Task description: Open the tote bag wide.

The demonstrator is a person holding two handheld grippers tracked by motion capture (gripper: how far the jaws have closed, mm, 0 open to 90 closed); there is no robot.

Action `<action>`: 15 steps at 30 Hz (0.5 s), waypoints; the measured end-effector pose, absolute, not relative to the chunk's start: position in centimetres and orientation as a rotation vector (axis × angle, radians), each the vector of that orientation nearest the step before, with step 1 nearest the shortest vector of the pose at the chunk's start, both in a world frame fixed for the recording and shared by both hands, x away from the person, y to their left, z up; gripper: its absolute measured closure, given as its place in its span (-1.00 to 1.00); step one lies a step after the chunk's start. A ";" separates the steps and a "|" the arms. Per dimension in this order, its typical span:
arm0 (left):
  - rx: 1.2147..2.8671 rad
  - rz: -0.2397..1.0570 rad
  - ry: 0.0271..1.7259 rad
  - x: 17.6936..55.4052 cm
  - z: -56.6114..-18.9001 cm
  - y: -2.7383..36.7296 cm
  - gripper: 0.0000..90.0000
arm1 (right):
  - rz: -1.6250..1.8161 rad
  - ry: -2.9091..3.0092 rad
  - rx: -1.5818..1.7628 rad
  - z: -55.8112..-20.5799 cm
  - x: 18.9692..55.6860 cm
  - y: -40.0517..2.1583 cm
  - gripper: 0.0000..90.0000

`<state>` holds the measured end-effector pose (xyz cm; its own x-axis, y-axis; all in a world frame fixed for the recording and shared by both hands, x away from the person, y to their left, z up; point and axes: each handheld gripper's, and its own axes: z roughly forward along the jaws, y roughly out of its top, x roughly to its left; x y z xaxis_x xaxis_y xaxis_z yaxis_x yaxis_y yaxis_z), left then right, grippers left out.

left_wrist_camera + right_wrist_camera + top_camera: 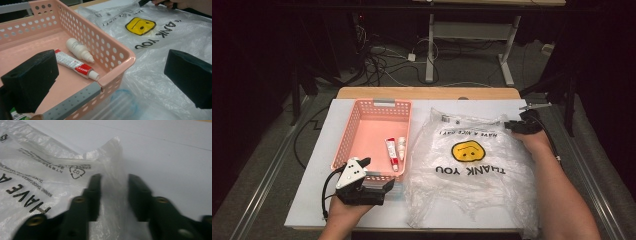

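A clear plastic bag [472, 170] printed with a yellow face and "THANK YOU" lies flat on the white tabletop. To its left stands a pink perforated basket [362, 130]. The basket holds a red-and-white tube [392, 152] and a small white bottle [402, 147]. My left gripper [374, 175] is open at the basket's near right corner. In the left gripper view [111, 58] one jaw hangs over the basket floor and the other over the bag [160, 62]. My right gripper [512, 125] is at the bag's far right corner. There [114, 178] it is shut on a raised fold of the bag [37, 170].
The basket has a grey handle [75, 100] on its near rim. A green-labelled item [17, 115] peeks out under my left jaw. Something clear with a blue mark [122, 102] lies under the bag beside the basket. Bare white tabletop [562, 107] stretches beyond the bag. Cables lie on the floor [382, 65] behind the table.
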<state>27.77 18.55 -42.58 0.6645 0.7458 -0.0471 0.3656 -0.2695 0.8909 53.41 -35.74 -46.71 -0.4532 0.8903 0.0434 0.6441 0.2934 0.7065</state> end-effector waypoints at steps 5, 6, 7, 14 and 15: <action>1.890 0.464 0.866 27.9 -42.7 18.2 -1.00 | 0.934 2.150 1.370 -46.2 53.2 -36.2 1.00; 1.892 0.461 0.865 27.9 -42.7 18.1 -1.00 | 0.934 2.150 1.370 -46.2 53.2 -36.2 1.00; 1.895 0.459 0.863 27.9 -42.7 18.1 -1.00 | 0.934 2.099 1.385 -45.7 53.1 -37.1 1.00; 1.906 0.447 0.852 28.0 -42.8 17.8 -1.00 | 0.905 1.945 1.464 -44.6 52.1 -41.8 1.00; 1.905 0.445 0.852 28.0 -42.8 17.8 -1.00 | 0.904 1.912 1.484 -44.4 51.8 -42.7 1.00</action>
